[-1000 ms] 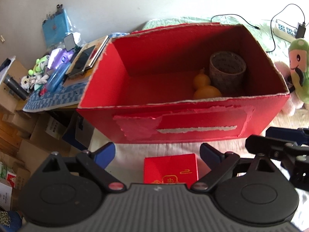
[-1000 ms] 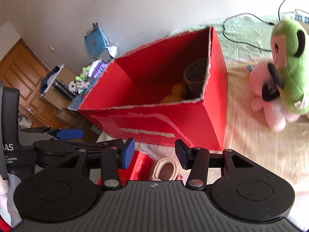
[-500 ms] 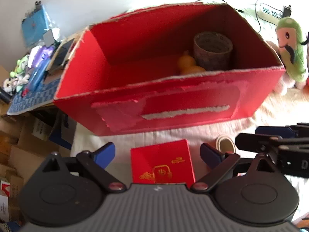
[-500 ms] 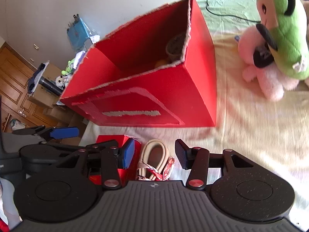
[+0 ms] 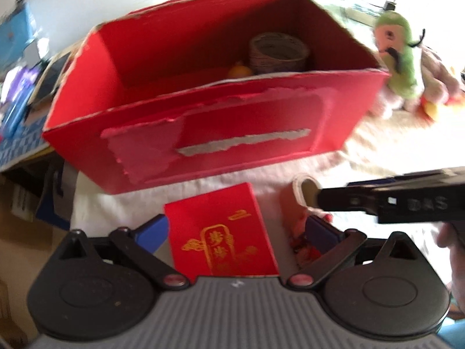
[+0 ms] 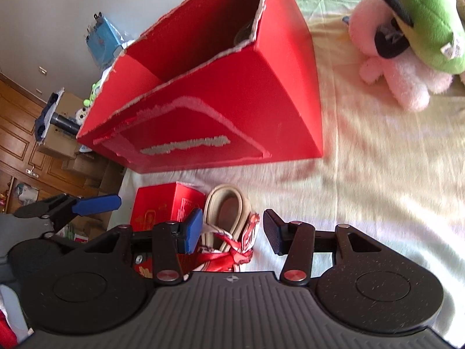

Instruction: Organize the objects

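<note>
We note the left gripper [image 5: 235,229] angled down over a small red box with gold print [image 5: 222,232], which lies on the pale bedcover [image 6: 377,180] just in front of a large open red carton [image 5: 221,122]. Its jaws are opening and stand wide to either side of the small box; the blue pads [image 5: 152,228] do not press on it. We see the right gripper [image 6: 231,231] with its jaws parted over a cream looped bangle tied with red ribbon [image 6: 229,221], which lies on the cover just beside the small red box [image 6: 162,206]; the loop sits between the fingers, and we cannot tell whether the left pad [image 6: 193,229] touches it, while the right pad stands clear. In the left view the right tool reaches in from the right edge above the bangle [image 5: 303,187]. Inside the carton we record a woven cup [image 5: 277,53] and an orange item [image 5: 239,71] against the far right corner. A green plush [image 6: 427,20] and a pink plush [image 6: 386,67] rest on the cover to the carton's right, well apart from both tools.
</note>
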Demonstrator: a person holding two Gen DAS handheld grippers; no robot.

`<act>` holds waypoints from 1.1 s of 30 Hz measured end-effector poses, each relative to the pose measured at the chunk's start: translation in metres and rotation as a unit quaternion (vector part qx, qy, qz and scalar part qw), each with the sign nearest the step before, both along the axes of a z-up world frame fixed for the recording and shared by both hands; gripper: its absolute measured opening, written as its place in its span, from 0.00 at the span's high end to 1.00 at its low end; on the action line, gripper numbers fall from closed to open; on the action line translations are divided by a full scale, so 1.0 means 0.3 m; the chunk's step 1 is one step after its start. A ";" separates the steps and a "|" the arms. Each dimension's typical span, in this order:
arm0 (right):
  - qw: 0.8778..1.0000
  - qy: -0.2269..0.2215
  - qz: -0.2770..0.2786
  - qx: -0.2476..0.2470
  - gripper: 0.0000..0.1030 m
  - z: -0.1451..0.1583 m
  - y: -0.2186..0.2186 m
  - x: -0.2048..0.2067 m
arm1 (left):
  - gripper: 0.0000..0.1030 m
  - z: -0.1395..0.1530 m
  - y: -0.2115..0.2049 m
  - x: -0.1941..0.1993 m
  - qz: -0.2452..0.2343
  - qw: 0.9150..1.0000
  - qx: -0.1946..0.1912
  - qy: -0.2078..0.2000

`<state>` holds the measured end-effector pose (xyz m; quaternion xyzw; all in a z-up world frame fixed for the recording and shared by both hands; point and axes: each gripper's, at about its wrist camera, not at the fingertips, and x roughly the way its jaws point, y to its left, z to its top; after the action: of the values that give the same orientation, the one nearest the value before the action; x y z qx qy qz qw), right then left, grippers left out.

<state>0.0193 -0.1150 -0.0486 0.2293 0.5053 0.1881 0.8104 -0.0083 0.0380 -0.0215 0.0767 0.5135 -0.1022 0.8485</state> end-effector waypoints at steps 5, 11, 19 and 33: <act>1.000 0.014 0.001 0.013 0.51 -0.016 0.006 0.000 | 0.03 0.022 -0.033 -0.053 -0.058 0.998 -0.037 -0.012; 0.999 0.018 0.015 0.026 0.53 -0.021 0.021 0.003 | 0.04 0.001 -0.090 -0.082 -0.087 0.995 -0.054 -0.005; 0.999 0.024 0.045 -0.014 0.55 -0.042 0.054 0.003 | 0.31 -0.071 -0.162 -0.086 -0.103 0.993 -0.051 0.032; 0.999 0.031 0.031 0.023 0.69 -0.052 -0.023 -0.003 | 0.52 -0.115 -0.137 -0.065 -0.093 0.989 -0.104 0.057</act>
<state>0.0185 -0.1219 -0.0643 0.2377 0.5326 0.2176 0.7826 -0.0279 -0.0032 -0.0562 0.0294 0.5379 -0.2374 0.8084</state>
